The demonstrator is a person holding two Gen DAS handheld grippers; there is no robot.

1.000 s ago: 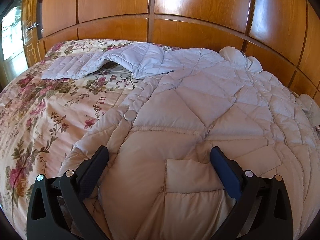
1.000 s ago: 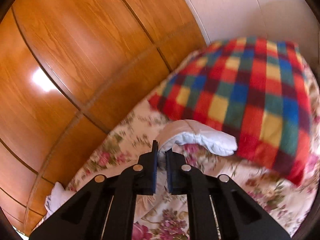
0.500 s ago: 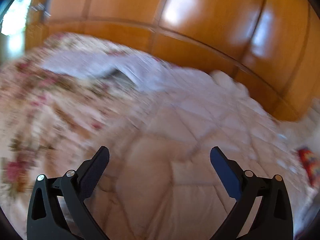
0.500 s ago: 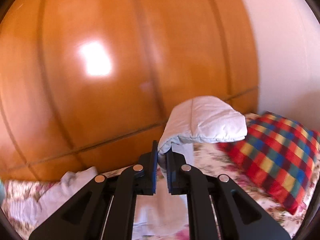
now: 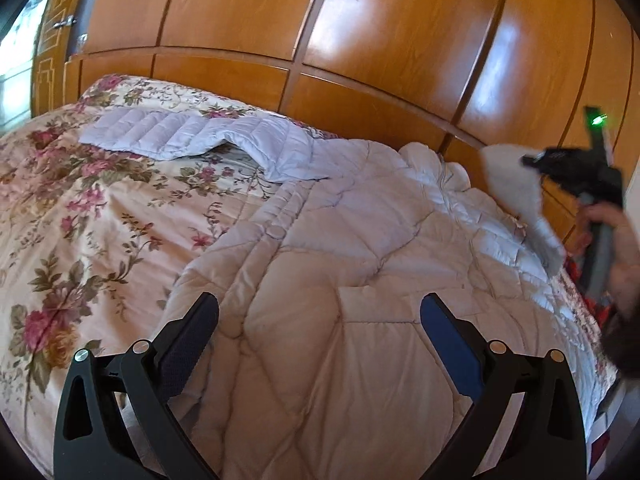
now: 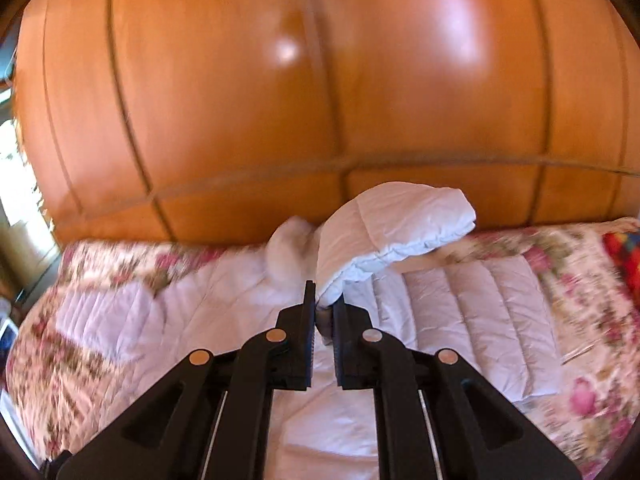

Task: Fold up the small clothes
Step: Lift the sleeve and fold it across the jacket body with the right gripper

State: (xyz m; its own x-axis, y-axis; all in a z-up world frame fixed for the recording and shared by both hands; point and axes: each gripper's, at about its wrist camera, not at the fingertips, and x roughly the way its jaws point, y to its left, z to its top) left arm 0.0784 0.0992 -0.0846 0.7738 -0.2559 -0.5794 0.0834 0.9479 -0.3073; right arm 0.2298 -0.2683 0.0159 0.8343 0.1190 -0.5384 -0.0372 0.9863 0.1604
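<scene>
Your left gripper (image 5: 318, 326) hangs with its jaws spread wide and empty over the hem of the white quilted jacket (image 5: 332, 248), which lies with its long axis running from the near edge of the floral bedspread (image 5: 80, 216) toward the wooden panelled wall (image 5: 360, 40). One sleeve (image 5: 192, 136) stretches left along the far edge. Your right gripper (image 6: 323, 312) is pinched tight on the other sleeve's cuff (image 6: 394, 226), lifted clear of the bed.
</scene>
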